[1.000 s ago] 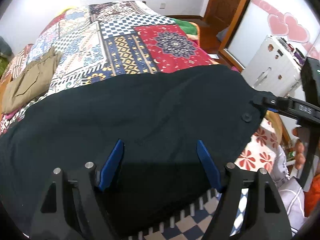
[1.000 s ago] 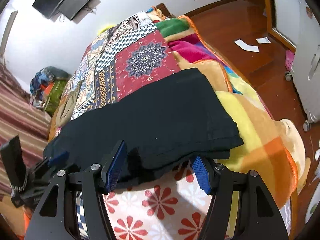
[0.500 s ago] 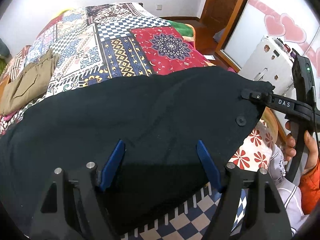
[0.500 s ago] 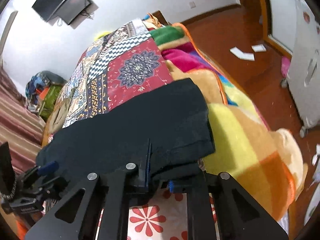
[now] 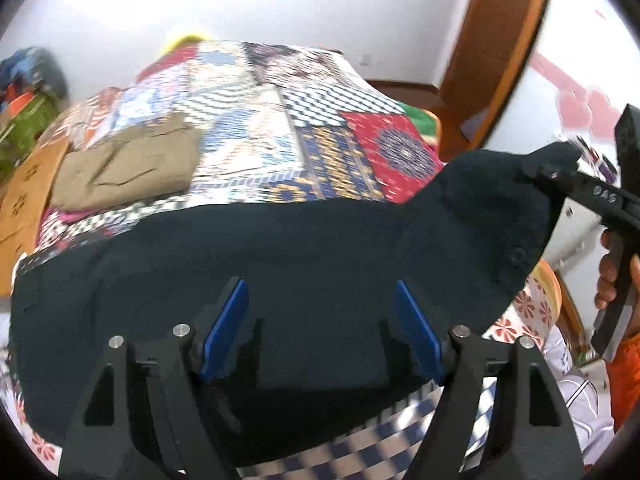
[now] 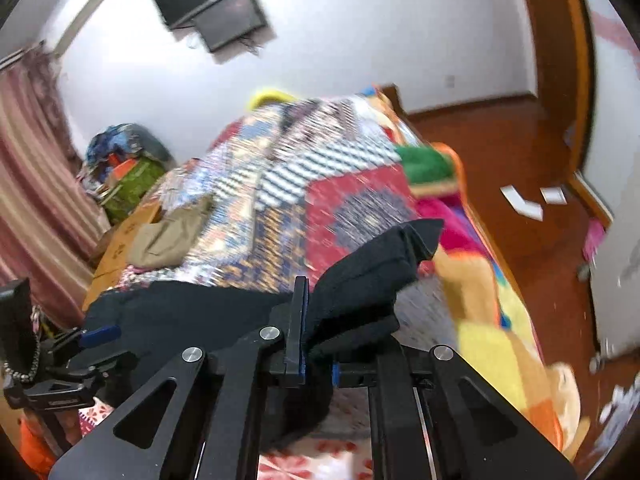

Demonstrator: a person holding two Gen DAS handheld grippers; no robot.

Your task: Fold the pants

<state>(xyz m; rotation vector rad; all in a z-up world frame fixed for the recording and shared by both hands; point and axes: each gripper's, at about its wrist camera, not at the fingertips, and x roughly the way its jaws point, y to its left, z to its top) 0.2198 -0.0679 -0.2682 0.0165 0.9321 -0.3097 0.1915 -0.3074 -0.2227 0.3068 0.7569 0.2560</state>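
Note:
Black pants (image 5: 320,256) lie across the near edge of the patchwork bed. My left gripper (image 5: 320,332) is open, its blue pads either side of the near hem, just above the cloth. My right gripper (image 6: 310,340) is shut on the pants' waist end (image 6: 368,276) and holds that end lifted off the bed. In the left wrist view the right gripper (image 5: 560,180) shows at the right, pinching the raised corner of the pants. In the right wrist view the left gripper (image 6: 96,334) shows at the lower left by the other end.
Folded khaki pants (image 5: 124,168) lie on the bed's far left beside a cardboard box (image 5: 24,196). The patchwork quilt (image 5: 280,128) covers the bed. A white cabinet (image 6: 616,280) and a wooden floor with paper scraps (image 6: 524,204) are to the right.
My right gripper closed on the waist end of the black pants and lifted it up off the bed. My left gripper stayed open over the near hem.

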